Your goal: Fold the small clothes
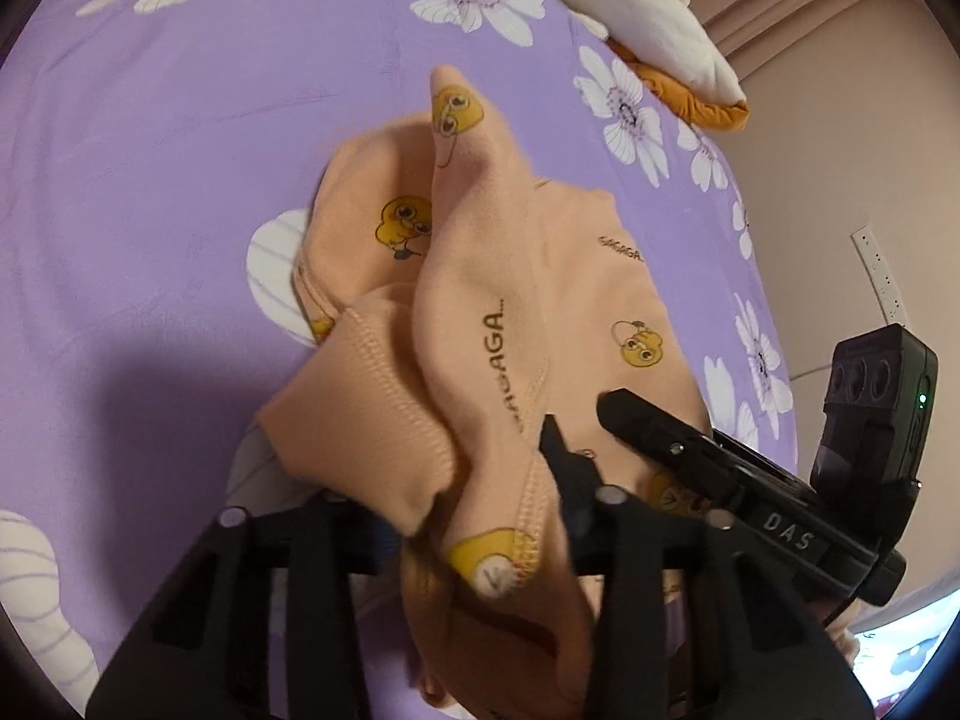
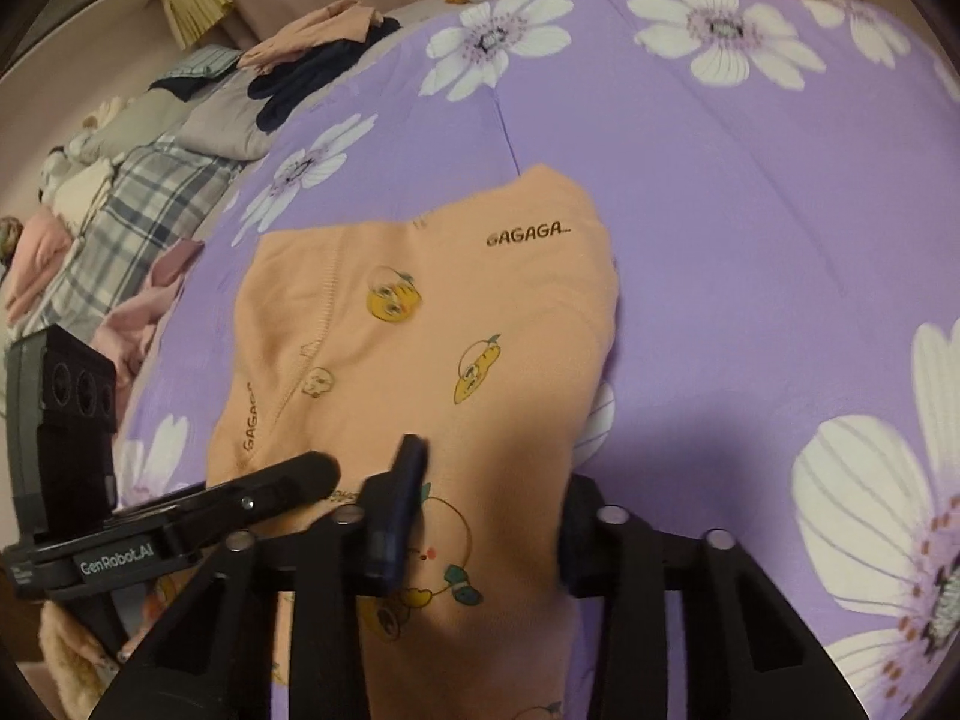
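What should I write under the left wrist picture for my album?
Left tool pinching bunched peach duck clothes over a purple flowered sheet.

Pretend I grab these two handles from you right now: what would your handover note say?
Left gripper: shut on a bunched fold of the peach duck-print garment, lifted off the bed.
Right gripper: open, jaws either side of the garment's near edge, not yet pinching.
Garment: on the purple flowered bedspread, one side flat, the other crumpled.
Done: that side picked up.
Left: probably lay the lifted part over the flat side, smooth it, finish the fold. More clothes wait at the bed's far edge.
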Motion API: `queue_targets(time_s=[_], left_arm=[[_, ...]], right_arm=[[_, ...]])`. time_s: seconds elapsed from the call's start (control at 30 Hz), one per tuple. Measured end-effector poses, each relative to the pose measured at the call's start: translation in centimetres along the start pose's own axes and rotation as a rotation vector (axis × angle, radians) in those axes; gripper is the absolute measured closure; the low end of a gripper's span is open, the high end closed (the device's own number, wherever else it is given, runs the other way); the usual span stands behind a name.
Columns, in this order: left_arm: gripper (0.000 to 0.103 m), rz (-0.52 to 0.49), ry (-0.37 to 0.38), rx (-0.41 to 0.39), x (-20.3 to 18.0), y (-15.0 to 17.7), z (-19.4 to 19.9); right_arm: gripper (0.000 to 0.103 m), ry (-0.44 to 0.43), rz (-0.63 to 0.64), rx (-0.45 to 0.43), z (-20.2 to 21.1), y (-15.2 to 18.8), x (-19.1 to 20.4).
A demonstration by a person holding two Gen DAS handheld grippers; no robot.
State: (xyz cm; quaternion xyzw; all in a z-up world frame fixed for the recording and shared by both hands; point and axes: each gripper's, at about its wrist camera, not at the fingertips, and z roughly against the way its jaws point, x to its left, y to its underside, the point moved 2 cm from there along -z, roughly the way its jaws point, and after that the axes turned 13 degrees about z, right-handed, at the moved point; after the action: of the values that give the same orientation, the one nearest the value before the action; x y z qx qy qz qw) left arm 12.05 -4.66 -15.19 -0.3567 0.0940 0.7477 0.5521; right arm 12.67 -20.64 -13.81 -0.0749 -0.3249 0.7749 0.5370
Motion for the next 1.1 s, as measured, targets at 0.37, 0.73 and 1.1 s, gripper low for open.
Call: queue_targets(time_s=[0.37,0.73,1.1], left_arm=[[0.07,-0.172,0.044,-0.15,-6.2,-1.1,4.0],[0.067,-0.174,-0.067,-0.109,-5.7,-4.6,-3.2],[0.001,-0.164,-0.099,-0.25,-6.9,-3.3,2.1]], right_arm=[[0.075,0.025,0.078,-0.137,4.8,-3.8,0.5],[0.075,0.093,0.076,-0.092,0.4,-5.9,-3.7],[0.023,0.263,0.098,-0.184,5.1,-4.8,-3.5]])
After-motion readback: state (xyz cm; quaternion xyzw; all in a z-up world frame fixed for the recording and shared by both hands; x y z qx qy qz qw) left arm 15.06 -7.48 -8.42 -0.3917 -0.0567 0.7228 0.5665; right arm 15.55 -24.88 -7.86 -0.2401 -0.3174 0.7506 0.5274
